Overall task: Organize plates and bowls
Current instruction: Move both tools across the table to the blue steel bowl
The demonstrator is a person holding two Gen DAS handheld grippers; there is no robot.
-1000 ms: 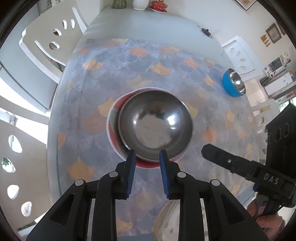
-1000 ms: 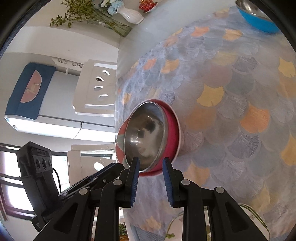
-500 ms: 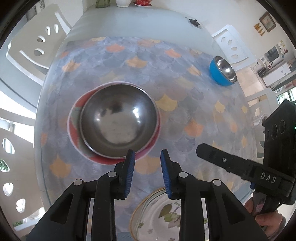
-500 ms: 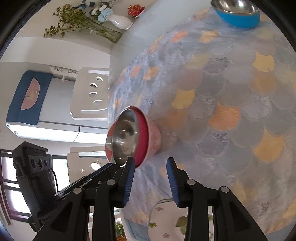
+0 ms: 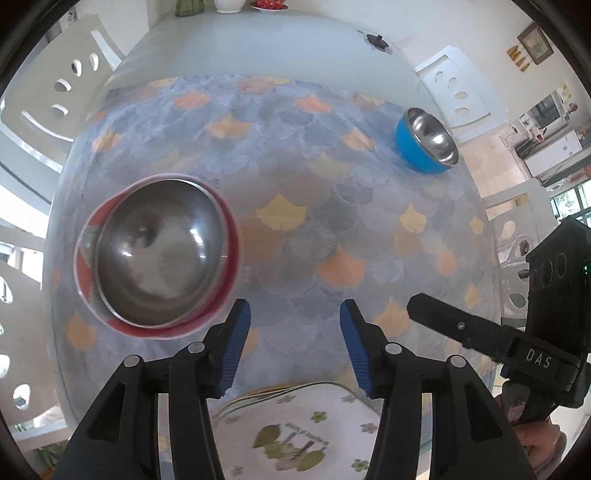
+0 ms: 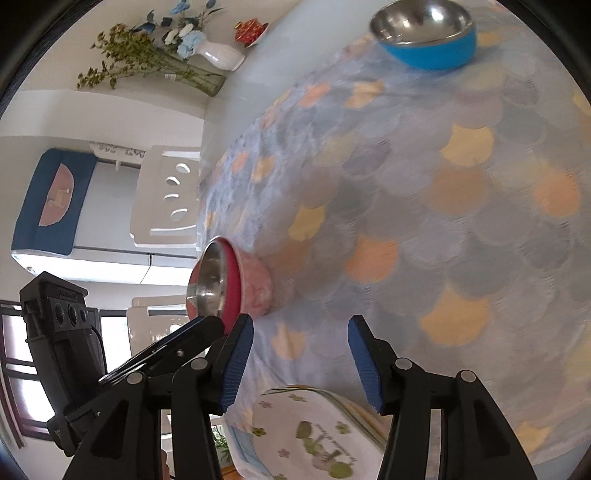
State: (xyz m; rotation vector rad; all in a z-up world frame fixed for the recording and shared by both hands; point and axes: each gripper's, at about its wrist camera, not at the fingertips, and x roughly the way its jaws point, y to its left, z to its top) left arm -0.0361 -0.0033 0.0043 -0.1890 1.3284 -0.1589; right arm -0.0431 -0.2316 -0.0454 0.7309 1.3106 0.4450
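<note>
A steel bowl (image 5: 159,251) sits nested in a red bowl (image 5: 231,254) on the patterned tablecloth, left of my left gripper (image 5: 294,314), which is open and empty. In the right wrist view the red bowl (image 6: 251,280) stands just beyond my open, empty right gripper (image 6: 300,330). A blue bowl with a steel inside (image 5: 424,142) stands far right; it also shows in the right wrist view (image 6: 424,33). A white flower-print plate (image 5: 295,432) lies under both grippers at the near edge, also in the right wrist view (image 6: 317,435).
White chairs (image 5: 74,85) stand around the table. A vase with flowers (image 6: 218,55) and a small red dish (image 6: 251,29) stand at the table's far end. The right gripper's body (image 5: 517,350) is at the right of the left wrist view.
Both grippers have opened wide and pulled back from the nested bowls. The bowls now sit further left in both views, and the flower-print plate has come into fuller view below.
</note>
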